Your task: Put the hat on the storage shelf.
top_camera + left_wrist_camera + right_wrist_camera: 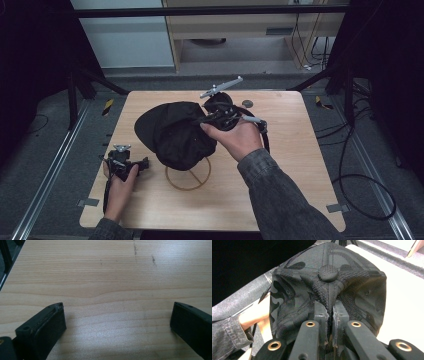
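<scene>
A black patterned cap [175, 132] hangs above the middle of the wooden table [280, 170], over a thin wooden ring stand [188, 176]. My right gripper [207, 120] is shut on the cap's cloth near its crown. In the right gripper view the two jaws pinch a fold of the cap [327, 282] just below its top button [328, 273]. My left gripper [137, 165] rests on the table at the front left, jaws wide apart. In the left gripper view its fingers [47, 325] stand over bare wood with nothing between them.
A small dark round disc [247, 103] lies at the table's far edge. Cables [360, 190] trail over the floor at the right. Metal rails [45, 185] run along the floor on both sides. A pale cabinet [240, 30] stands beyond the table.
</scene>
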Motion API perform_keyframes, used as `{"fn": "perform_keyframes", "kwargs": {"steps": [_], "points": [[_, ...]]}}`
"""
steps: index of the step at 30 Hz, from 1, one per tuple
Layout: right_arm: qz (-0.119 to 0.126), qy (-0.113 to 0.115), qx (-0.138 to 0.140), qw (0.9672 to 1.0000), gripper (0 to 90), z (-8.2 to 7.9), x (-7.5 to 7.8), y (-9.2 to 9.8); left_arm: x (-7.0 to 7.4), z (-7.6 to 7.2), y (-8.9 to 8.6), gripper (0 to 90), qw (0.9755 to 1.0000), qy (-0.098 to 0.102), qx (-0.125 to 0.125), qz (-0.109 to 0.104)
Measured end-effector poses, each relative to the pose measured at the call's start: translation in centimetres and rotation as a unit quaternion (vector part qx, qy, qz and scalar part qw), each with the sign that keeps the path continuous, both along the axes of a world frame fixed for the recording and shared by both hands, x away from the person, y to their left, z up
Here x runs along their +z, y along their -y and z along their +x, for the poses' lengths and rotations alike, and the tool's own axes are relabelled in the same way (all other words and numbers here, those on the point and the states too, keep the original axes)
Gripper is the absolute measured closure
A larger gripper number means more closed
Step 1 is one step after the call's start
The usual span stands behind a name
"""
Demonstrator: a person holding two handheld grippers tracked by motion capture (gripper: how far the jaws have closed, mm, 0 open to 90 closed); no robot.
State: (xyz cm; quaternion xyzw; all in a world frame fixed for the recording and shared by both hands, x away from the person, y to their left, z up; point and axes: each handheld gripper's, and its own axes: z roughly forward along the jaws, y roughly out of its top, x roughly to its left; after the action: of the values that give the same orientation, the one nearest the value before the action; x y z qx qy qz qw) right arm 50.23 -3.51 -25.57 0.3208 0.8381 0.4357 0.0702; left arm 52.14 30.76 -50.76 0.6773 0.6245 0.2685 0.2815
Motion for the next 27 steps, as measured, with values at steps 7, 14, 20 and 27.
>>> {"fn": "perform_keyframes", "kwargs": {"steps": [7,14,20,27], "points": [[-0.011,0.000,0.001,0.9999,84.0,0.11,-0.39,-0.42,0.00,0.00,0.00,0.0,1.0000,0.000,0.000,0.000],[-0.012,0.001,0.000,0.9999,84.0,0.14,-0.23,-0.61,0.00,0.00,0.00,0.0,1.0000,0.000,0.000,0.000],[-0.013,-0.002,0.001,0.9999,83.6,0.33,-0.13,-0.73,0.00,0.00,0.00,0.0,1.0000,0.000,0.000,0.000],[-0.015,-0.005,-0.001,0.9999,82.3,0.64,-0.05,-0.71,0.00,0.00,0.00,0.0,1.0000,0.000,0.000,0.000]]}}
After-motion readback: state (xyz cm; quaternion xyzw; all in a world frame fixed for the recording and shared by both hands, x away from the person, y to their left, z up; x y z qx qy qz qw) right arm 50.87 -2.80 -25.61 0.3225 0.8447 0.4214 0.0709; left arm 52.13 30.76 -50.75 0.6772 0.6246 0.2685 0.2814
